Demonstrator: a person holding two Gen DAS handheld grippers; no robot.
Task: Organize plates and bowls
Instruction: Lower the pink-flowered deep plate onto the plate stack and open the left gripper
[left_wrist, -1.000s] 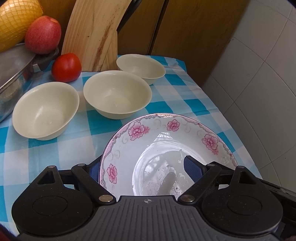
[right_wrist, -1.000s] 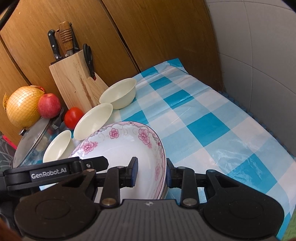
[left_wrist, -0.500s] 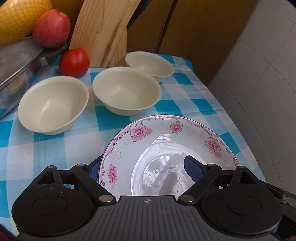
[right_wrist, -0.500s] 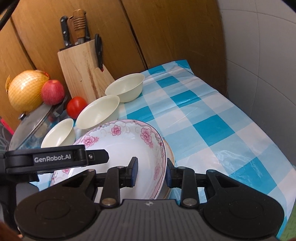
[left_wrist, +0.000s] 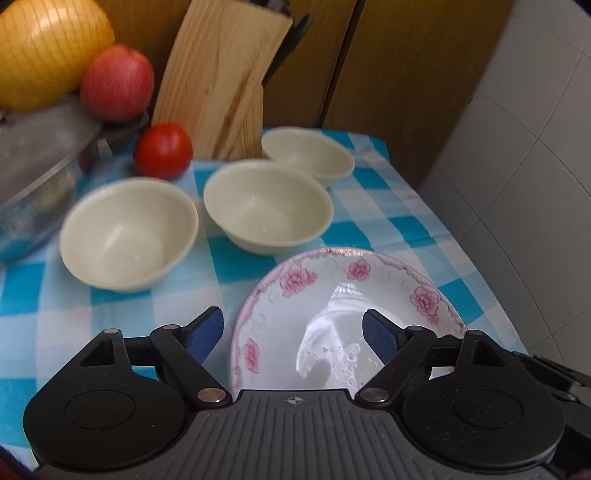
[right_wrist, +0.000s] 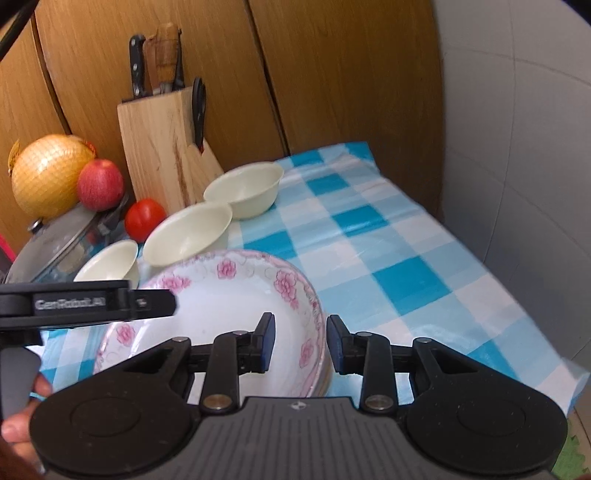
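Glossy floral plate (left_wrist: 343, 295), matt cream bowls (left_wrist: 266, 206), wooden knife block (left_wrist: 221, 77)

Three cream bowls (left_wrist: 267, 206), one floral plate stack (right_wrist: 236, 295), one tomato (left_wrist: 163, 149), one apple (left_wrist: 117, 83), one knife block (right_wrist: 162, 144)

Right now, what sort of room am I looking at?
Most likely a home kitchen: a wooden knife block stands by wood cabinets, a lidded pot bears fruit, and cream bowls sit on the checked tablecloth.
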